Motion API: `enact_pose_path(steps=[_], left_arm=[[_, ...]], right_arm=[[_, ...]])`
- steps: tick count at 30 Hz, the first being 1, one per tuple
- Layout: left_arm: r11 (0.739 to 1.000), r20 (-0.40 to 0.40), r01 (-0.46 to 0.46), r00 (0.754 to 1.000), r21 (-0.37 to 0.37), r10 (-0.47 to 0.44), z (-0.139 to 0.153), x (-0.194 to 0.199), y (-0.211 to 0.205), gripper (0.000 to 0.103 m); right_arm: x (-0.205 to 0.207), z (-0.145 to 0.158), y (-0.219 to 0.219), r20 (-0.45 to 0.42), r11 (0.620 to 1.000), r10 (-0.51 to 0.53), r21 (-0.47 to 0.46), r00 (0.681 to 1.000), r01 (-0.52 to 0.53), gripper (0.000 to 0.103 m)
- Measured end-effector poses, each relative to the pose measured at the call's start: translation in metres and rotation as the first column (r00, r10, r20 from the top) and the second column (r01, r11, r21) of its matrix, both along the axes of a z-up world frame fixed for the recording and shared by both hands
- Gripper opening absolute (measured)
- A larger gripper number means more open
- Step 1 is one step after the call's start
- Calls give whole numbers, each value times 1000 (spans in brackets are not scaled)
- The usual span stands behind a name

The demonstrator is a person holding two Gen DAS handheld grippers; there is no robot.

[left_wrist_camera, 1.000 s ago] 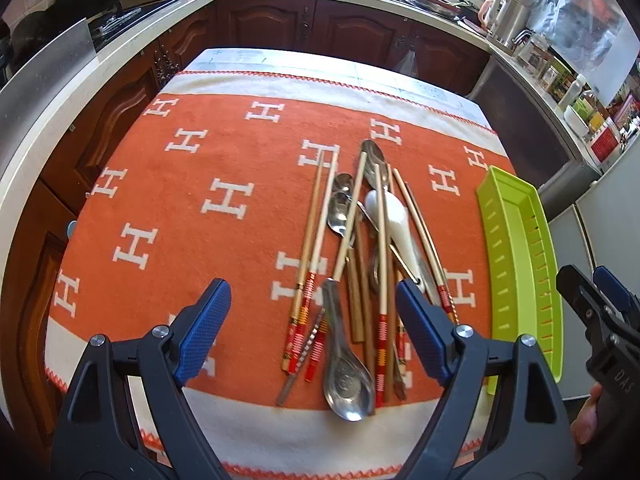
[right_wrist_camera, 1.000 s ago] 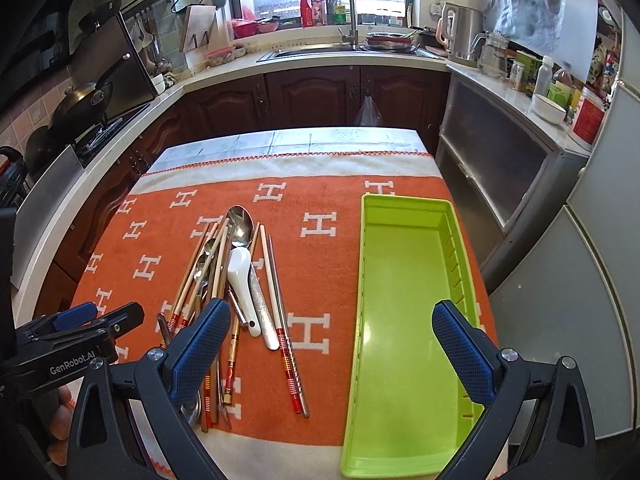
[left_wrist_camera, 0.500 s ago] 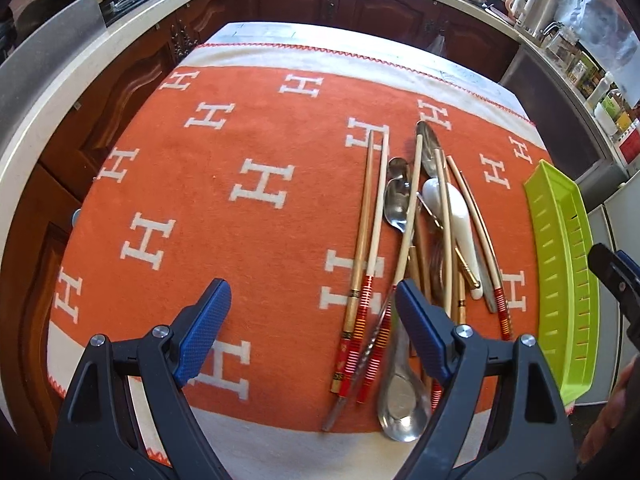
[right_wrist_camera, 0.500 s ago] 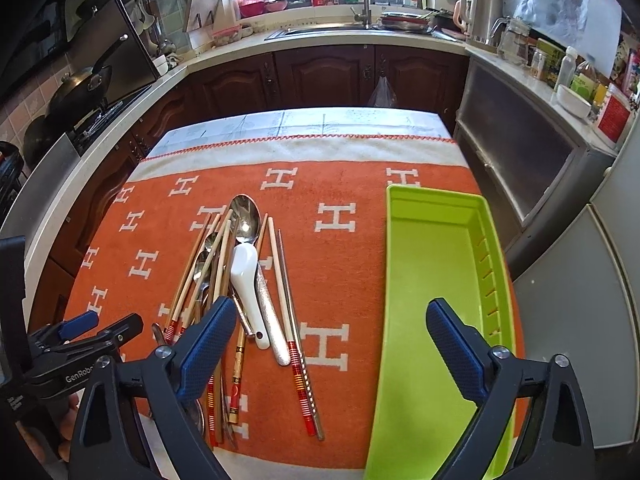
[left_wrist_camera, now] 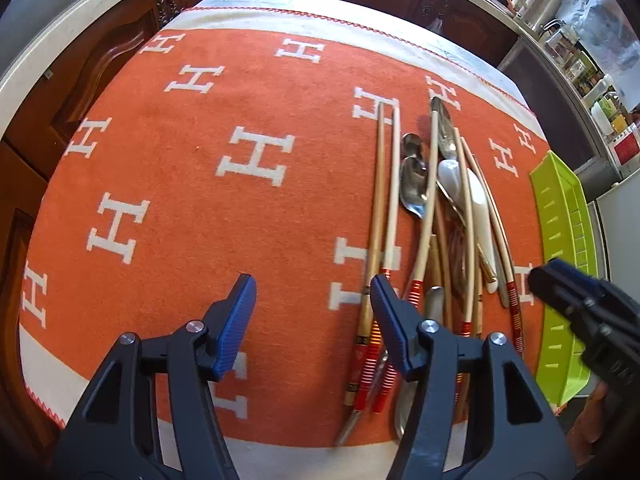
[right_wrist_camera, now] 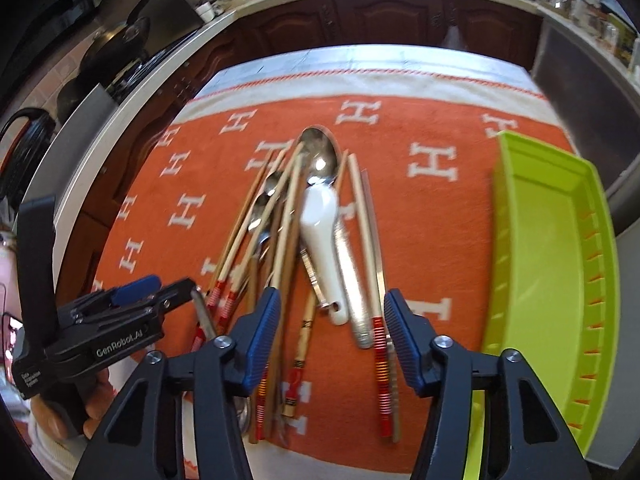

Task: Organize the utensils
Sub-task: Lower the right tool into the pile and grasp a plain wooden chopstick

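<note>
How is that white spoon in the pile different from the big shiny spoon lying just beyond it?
The white spoon is opaque, glossy white, like ceramic, with a short, thick handle; the large metal spoon is mirror-bright steel.
The white spoon lies on top of the pile in full view, while only the metal spoon's bowl shows clearly.
The metal spoon lies farther from the camera.
Both lie lengthwise among the chopsticks on the orange cloth.

Right gripper (right_wrist_camera: 330, 332), jaws just closing, above white spoon (right_wrist_camera: 320, 236).

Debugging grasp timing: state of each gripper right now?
Left gripper: open, jaws just closing, only cloth between them.
Right gripper: open, jaws just closing over the utensil pile, gripping nothing.
</note>
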State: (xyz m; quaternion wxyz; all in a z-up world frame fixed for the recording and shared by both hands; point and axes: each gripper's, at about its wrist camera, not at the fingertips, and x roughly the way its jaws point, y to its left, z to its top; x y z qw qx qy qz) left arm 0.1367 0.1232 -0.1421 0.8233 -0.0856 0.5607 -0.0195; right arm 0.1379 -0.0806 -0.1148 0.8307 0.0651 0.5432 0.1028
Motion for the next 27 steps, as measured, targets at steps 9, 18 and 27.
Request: enact_pose_path(steps=[9,18,27], left_arm=[[999,-16,-16,1000,-30,16,-7,4,13,54],[999,4,2,1000,-48,-2,0,4,10,54],[998,18,4,1000,-69,-3,7,1,10,54]], right_arm=[[9,-37,20,-100,998,41,57,994,-36,35],[17,-40,30,-98,996,73,55,993,-68,20],[4,-35,43,-90,993,120,9,989,-120,16]])
